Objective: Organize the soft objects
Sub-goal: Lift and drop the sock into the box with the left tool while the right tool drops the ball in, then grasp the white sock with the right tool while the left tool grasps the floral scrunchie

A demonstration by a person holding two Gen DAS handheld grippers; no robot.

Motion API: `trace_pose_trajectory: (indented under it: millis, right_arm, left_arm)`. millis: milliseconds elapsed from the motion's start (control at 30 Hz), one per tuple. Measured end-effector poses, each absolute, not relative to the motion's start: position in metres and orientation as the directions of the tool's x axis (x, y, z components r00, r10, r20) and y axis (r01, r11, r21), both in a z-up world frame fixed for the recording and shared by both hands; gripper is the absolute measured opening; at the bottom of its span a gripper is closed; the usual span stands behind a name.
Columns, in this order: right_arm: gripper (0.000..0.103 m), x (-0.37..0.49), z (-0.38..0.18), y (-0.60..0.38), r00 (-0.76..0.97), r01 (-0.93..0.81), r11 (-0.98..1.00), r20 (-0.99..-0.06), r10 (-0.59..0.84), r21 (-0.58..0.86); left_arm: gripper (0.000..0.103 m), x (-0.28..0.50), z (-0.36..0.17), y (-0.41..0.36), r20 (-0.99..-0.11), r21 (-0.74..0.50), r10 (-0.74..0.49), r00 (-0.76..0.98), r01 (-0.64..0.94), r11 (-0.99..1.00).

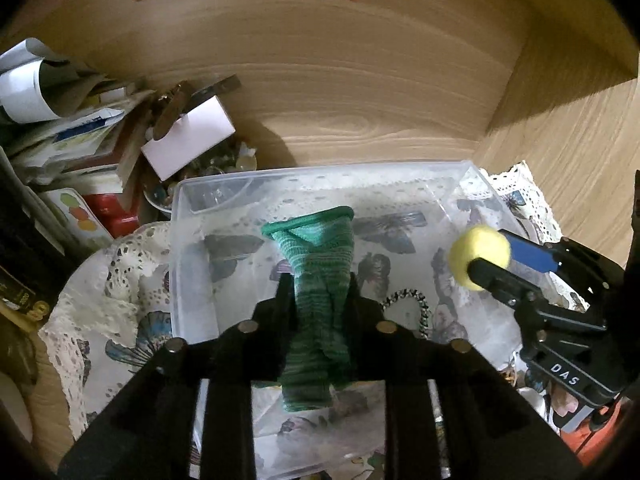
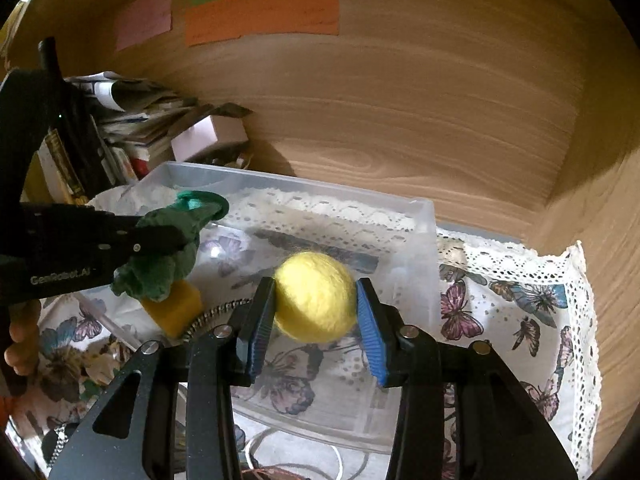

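My left gripper (image 1: 318, 284) is shut on a green knitted sock (image 1: 316, 280) and holds it above the clear plastic bin (image 1: 320, 170). It also shows in the right wrist view (image 2: 168, 240), with the sock (image 2: 160, 268) hanging from it. My right gripper (image 2: 316, 300) is shut on a yellow felt ball (image 2: 316, 296) over the bin (image 2: 424, 248). In the left wrist view the ball (image 1: 478, 256) and right gripper (image 1: 492, 260) are at the bin's right side. A yellow sponge block (image 2: 176, 308) and a black-and-white hair tie (image 1: 408, 306) lie in the bin.
The bin stands on a butterfly-print lace cloth (image 2: 520, 320) in a wooden alcove. A pile of papers and boxes (image 1: 80, 128) crowds the back left. Coloured sticky notes (image 2: 260, 12) hang on the back wall. A wooden side wall (image 2: 600, 240) is close on the right.
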State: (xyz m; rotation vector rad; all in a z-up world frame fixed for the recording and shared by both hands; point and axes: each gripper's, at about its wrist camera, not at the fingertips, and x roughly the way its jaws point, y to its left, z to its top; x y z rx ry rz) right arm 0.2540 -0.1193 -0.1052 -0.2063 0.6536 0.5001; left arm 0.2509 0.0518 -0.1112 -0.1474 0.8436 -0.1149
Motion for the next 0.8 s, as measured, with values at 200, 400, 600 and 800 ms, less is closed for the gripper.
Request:
trace_pose_trajectory:
  millis: [200,400,600,800]
  right_arm:
    - [0.042,0.251,-0.100,-0.121,0.693,-0.499,0.866,-0.616,0.373,-0.036]
    - [0.067,0.228,-0.071,-0.129,0.744,-0.499,0.866,-0.534,0.402,-0.043]
    - [0.082,0.195,-0.042,-0.139,0.786,-0.507,0.861,-0.438,0.436,-0.052]
    - [0.083,0.169,-0.039,-0.143,0.798,-0.513,0.856,-0.397,0.454,-0.053]
  left_arm:
    - [0.060,0.243,-0.104,0.046,-0.716,-0.137,-0.129,0.686,0.043,0.990]
    - [0.093,0.221,-0.081,0.042,-0.665,-0.102,-0.090,0.742,0.029,0.994]
    - [0.103,0.186,-0.054,0.043,-0.578,-0.069,-0.058,0.814,0.022,0.997]
    - [0.103,0.156,-0.046,0.042,-0.542,-0.022,-0.018,0.840,0.007,1.000]
